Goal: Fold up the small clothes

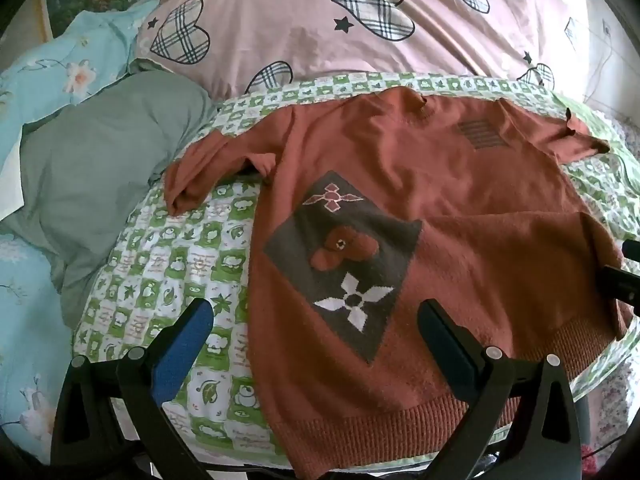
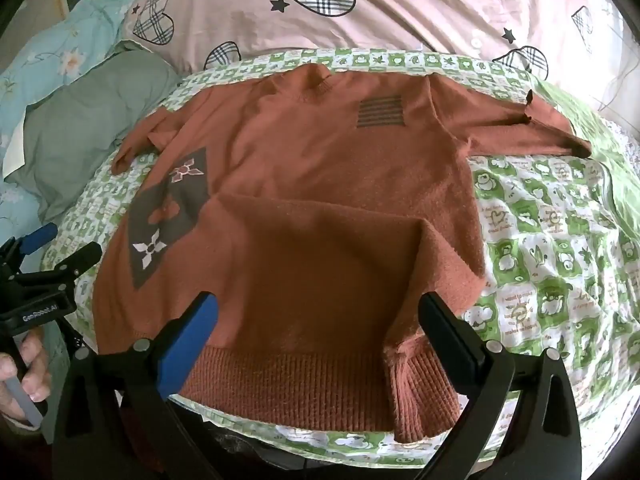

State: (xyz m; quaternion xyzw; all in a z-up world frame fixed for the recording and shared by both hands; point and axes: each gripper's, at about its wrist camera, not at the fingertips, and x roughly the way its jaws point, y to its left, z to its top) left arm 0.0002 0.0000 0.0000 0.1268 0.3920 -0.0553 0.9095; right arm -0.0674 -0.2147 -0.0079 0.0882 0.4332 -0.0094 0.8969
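1. Hidden or cut off: your left wrist view loses the sweater's (image 1: 420,200) hem corner on its right, under the dark edge where the right gripper (image 1: 624,276) pokes in. Only a sliver of that tool shows there. The near edge of the green-checked sheet (image 1: 168,264) drops out of sight below both sets of fingers.
2. The rust-orange sweater lies flat on the sheet, front up. Its long axis runs from the ribbed hem nearest you to the collar far off, toward the pink heart-print duvet (image 1: 304,32). Sleeves spread sideways; the left one is crumpled back on itself, the right one stretches out straight.
3. A flap of the lower right body is folded over. You cannot tell from the left view how far it reaches.
4. Your left gripper (image 1: 316,328) hovers over the hem edge and grey diamond patch, jaws spread wide, nothing between the pads. Your right gripper (image 2: 318,320) hovers over the hem's middle, equally released, clamping nothing.
5. Only the right wrist view gives you the hand (image 2: 24,376) on the left gripper's (image 2: 52,248) handle, the full right sleeve cuff, and the hem's turned-up right corner.
6. Only the left wrist view gives you the bear motif clearly, plus more of the grey-green pillow (image 1: 104,168) and the blue floral bedding (image 1: 60,68).
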